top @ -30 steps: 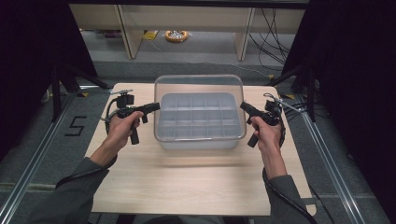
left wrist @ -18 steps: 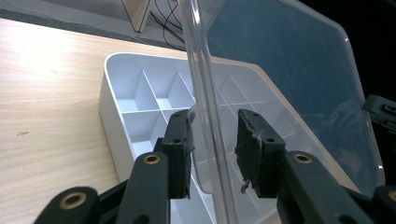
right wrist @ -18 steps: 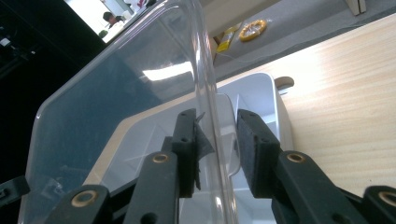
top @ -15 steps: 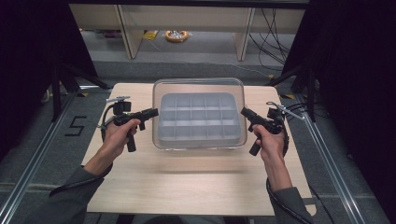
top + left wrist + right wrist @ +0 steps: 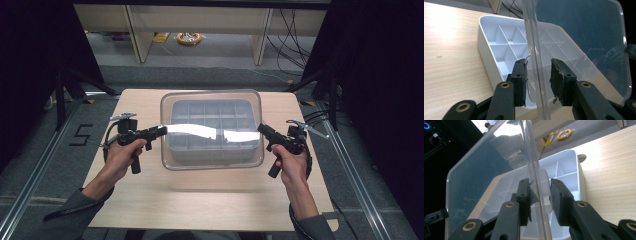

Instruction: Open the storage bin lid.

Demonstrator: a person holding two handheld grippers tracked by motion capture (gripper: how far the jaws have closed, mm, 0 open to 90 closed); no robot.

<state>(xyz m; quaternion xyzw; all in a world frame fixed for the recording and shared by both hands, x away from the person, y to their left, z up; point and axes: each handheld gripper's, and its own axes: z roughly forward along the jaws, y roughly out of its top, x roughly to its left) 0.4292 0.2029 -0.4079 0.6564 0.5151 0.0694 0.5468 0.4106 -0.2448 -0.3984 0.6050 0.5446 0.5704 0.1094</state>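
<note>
Both grippers pinched the clear lid (image 5: 211,131) above the white tray (image 5: 499,47): left gripper (image 5: 161,131) at one edge, right gripper (image 5: 261,128) opposite, though glare blurred contact.

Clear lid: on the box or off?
Off. The clear lid is held above the white divided box, pinched at its ends by the left tongs and right tongs.

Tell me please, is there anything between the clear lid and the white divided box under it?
Nothing visible is in the way. The clear lid, held at its two side edges by the left gripper and the right gripper, hangs right above the white divided box, whose compartments look empty.
</note>
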